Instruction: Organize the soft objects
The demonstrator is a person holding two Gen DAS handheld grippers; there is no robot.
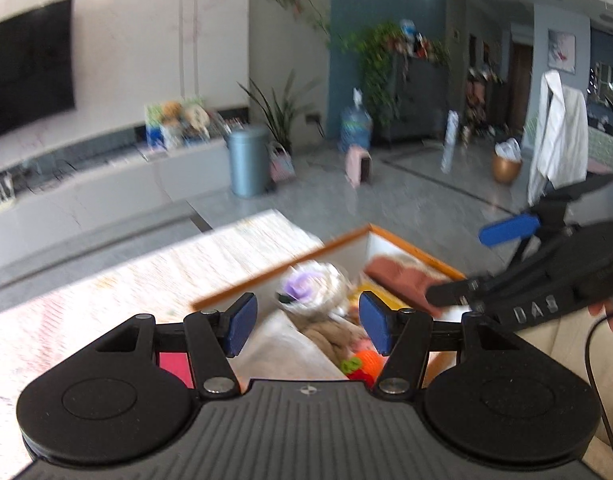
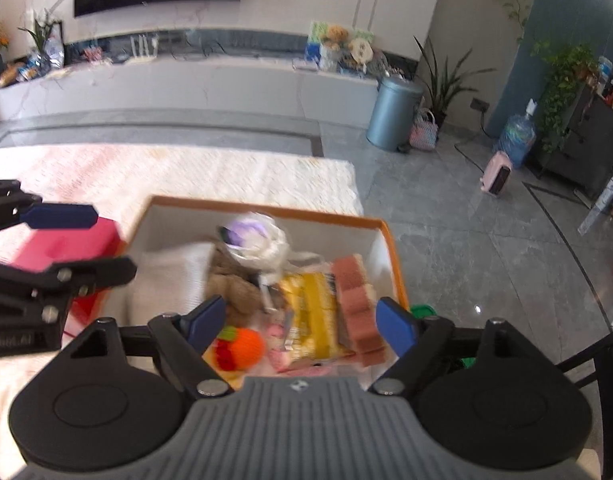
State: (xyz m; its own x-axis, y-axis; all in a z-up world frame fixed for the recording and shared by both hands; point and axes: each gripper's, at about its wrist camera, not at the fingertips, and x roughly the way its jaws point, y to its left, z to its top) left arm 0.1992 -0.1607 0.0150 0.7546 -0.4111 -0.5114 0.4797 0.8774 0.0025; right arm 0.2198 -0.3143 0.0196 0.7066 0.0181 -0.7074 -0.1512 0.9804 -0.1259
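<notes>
Hovering over orange-rimmed white box (image 2: 266, 210) of soft goods; left gripper (image 1: 306, 326), right gripper (image 2: 300, 322) both wide open, empty. Orange knitted ball (image 2: 248, 346), 6 o'clock in box: light, squashy, likely best pinched across middle.

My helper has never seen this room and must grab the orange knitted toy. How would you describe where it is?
Find the orange-rimmed white box on the pale mat. The toy lies at the box's near edge, left of the yellow packet and in front of the beige knit bundle. It is the only round bright orange thing, with green and red bits attached.
</notes>
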